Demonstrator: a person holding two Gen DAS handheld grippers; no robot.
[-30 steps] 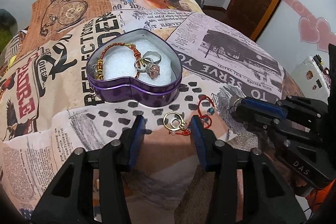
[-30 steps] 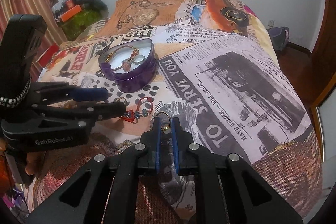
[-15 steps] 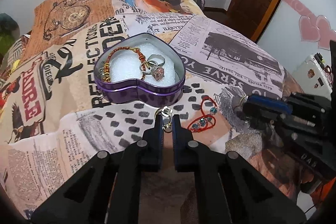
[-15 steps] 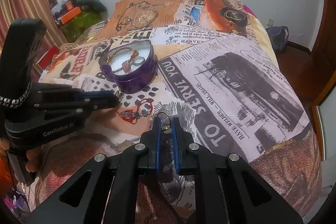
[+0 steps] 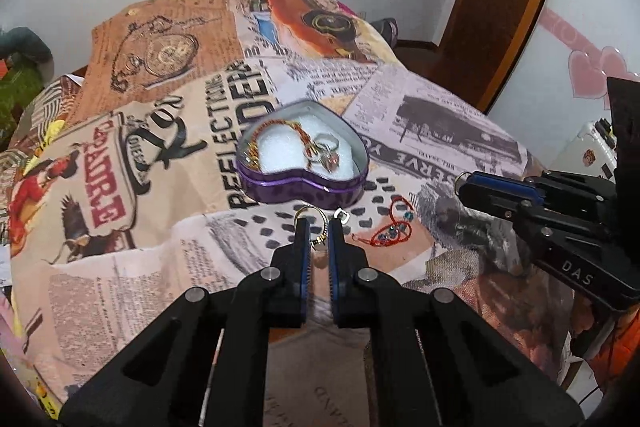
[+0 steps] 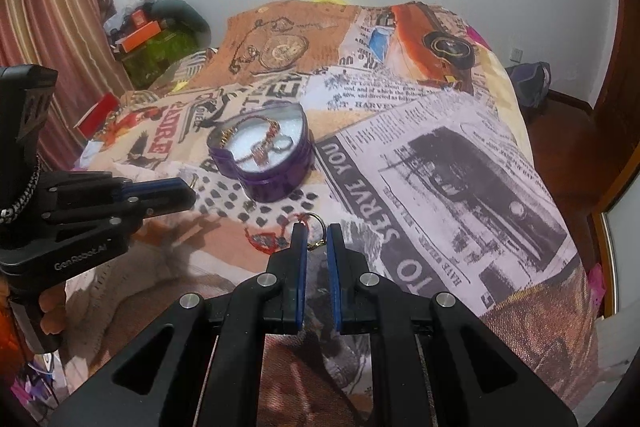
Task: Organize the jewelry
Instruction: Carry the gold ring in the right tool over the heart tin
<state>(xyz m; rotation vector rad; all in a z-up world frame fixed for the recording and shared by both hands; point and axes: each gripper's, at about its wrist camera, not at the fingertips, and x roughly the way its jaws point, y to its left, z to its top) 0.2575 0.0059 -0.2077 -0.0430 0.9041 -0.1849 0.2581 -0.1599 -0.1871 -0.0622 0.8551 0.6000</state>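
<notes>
A purple heart-shaped tin (image 5: pixel 280 187) (image 6: pixel 280 183) sits on the bedspread, holding a gold-red bracelet (image 5: pixel 276 131) and a ring with a pink stone (image 5: pixel 326 153) on white foam. My left gripper (image 5: pixel 319 223) is shut on a gold hoop earring (image 5: pixel 314 213), lifted just in front of the tin. My right gripper (image 6: pixel 316 229) is shut on a matching gold hoop earring (image 6: pixel 318 221), to the right of the tin. A red cord bracelet with blue beads (image 5: pixel 394 231) (image 6: pixel 266 241) lies on the bedspread between the grippers.
The printed bedspread (image 5: pixel 160 187) covers a bed that drops off at the right. A wooden door (image 5: pixel 500 7) stands behind at the right. Boxes and clutter (image 6: pixel 152 43) sit by the curtain at the left. A small silver piece (image 5: pixel 342 214) lies near the tin.
My left gripper closed on the gold earring beside the red bracelet and lifted it off the bedspread. My right gripper stays shut on its earring and has barely moved.
</notes>
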